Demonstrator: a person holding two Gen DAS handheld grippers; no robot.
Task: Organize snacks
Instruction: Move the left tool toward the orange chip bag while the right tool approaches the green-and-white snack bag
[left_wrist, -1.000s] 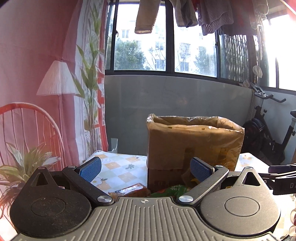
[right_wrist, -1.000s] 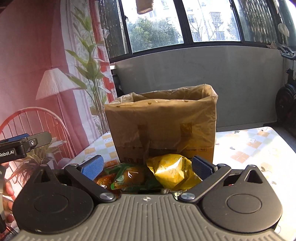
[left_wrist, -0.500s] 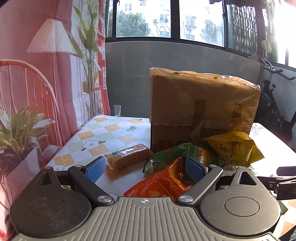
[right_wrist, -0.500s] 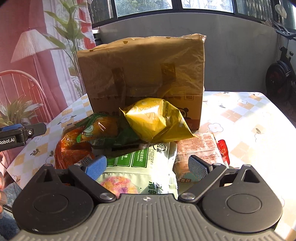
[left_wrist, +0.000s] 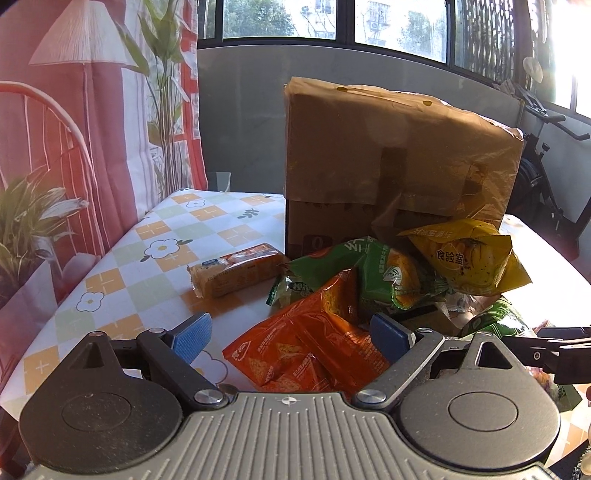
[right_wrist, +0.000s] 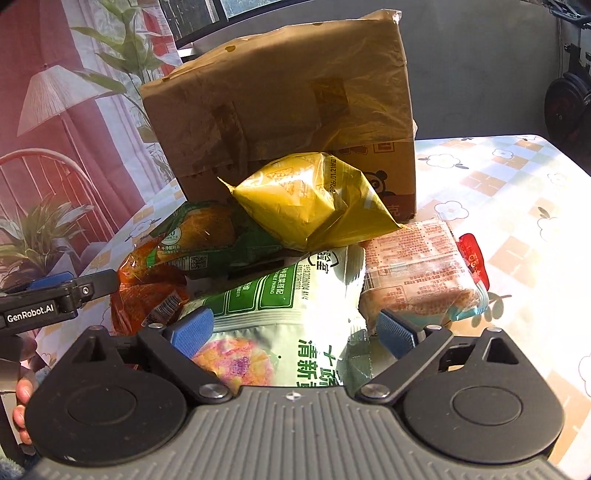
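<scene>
A heap of snack bags lies on the flowered tablecloth in front of a cardboard box (left_wrist: 399, 158) lined with a brown bag. My left gripper (left_wrist: 291, 338) stands open low over an orange chip bag (left_wrist: 306, 347), which lies between its blue pads without being pressed. A green bag (left_wrist: 369, 273), a yellow bag (left_wrist: 465, 258) and a biscuit pack (left_wrist: 236, 275) lie beyond. My right gripper (right_wrist: 295, 332) is open over a white-and-green bag (right_wrist: 288, 306). The yellow bag (right_wrist: 314, 199) rests on top of the heap, and a pinkish cracker pack (right_wrist: 417, 266) lies to the right.
The box (right_wrist: 280, 103) stands tall right behind the heap. A small red packet (right_wrist: 472, 254) pokes out by the cracker pack. A hand (right_wrist: 22, 391) holds the left gripper (right_wrist: 55, 295) at the table's left edge. A printed curtain (left_wrist: 92, 110) hangs on the left; an exercise bike (left_wrist: 546, 177) stands at the right.
Both grippers have dropped and tipped downward toward the snack heap, so the bags now lie between their fingers. The box's open top has gone out of sight. Both pairs of jaws narrowed slightly.
</scene>
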